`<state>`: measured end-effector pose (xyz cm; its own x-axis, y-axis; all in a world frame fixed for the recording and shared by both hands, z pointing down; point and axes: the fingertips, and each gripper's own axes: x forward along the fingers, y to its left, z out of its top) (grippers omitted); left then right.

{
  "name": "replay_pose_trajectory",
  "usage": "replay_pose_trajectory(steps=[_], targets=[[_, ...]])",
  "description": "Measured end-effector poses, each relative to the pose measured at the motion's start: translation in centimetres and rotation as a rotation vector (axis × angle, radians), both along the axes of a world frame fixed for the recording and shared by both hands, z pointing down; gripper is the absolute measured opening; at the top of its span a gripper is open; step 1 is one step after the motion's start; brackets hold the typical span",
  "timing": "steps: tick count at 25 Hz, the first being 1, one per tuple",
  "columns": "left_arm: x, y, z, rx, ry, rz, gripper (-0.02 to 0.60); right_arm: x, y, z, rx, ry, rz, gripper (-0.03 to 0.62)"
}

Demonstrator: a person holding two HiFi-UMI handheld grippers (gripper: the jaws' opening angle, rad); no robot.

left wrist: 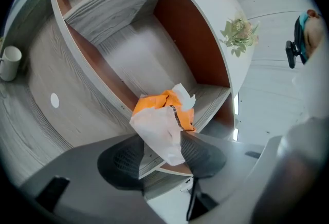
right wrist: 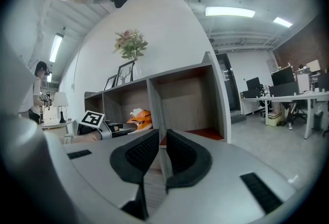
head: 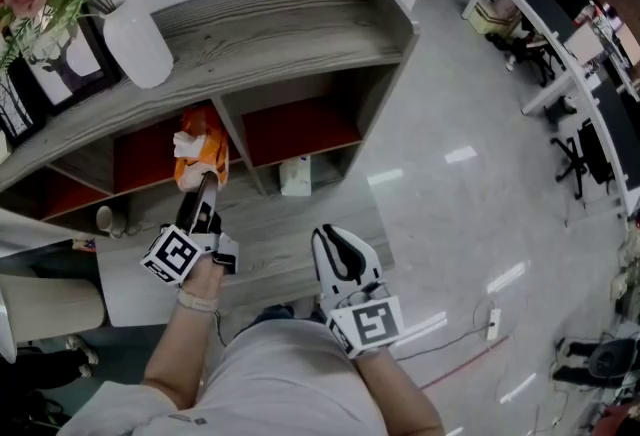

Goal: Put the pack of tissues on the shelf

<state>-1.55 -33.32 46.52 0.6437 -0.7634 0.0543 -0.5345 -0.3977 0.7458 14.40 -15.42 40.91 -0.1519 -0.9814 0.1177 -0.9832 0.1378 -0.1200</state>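
Observation:
The pack of tissues (head: 200, 152) is orange with white tissue sticking out. It lies at the front edge of a red-backed compartment of the grey wooden shelf (head: 300, 24). My left gripper (head: 206, 182) reaches up to it from below. In the left gripper view the pack's white end (left wrist: 163, 133) lies between the jaws of the left gripper (left wrist: 162, 146), which stand wide, the left pad clear of it. My right gripper (head: 330, 236) hangs lower, near my body, shut and empty. The right gripper view shows its jaws (right wrist: 162, 138) together, with the pack (right wrist: 140, 117) beyond at the left.
A white vase (head: 138, 44) with flowers and a framed picture (head: 60, 64) stand on the shelf top. A white mug (head: 105, 220) sits on a lower board at the left, a pale carton (head: 295, 176) in the right compartment. Desks and chairs (head: 560, 34) line the right; a power strip (head: 492, 324) lies on the floor.

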Motion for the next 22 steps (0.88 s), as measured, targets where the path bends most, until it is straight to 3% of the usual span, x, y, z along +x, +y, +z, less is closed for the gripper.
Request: replay_pose_trajectory(steps=[8, 15, 22], targets=[[-1.0, 0.5, 0.0, 0.006, -0.031, -0.037, 0.268, -0.2, 0.1, -0.1, 0.007, 0.0, -0.02, 0.055], [-3.1, 1.8, -0.3, 0.019, -0.034, -0.076, 0.268, -1.4, -0.7, -0.2, 0.013, -0.019, -0.073, 0.055], [-6.2, 4.4, -2.0, 0.082, -0.096, -0.114, 0.254, -4.5, -2.5, -0.5, 0.03, -0.048, -0.187, 0.055]])
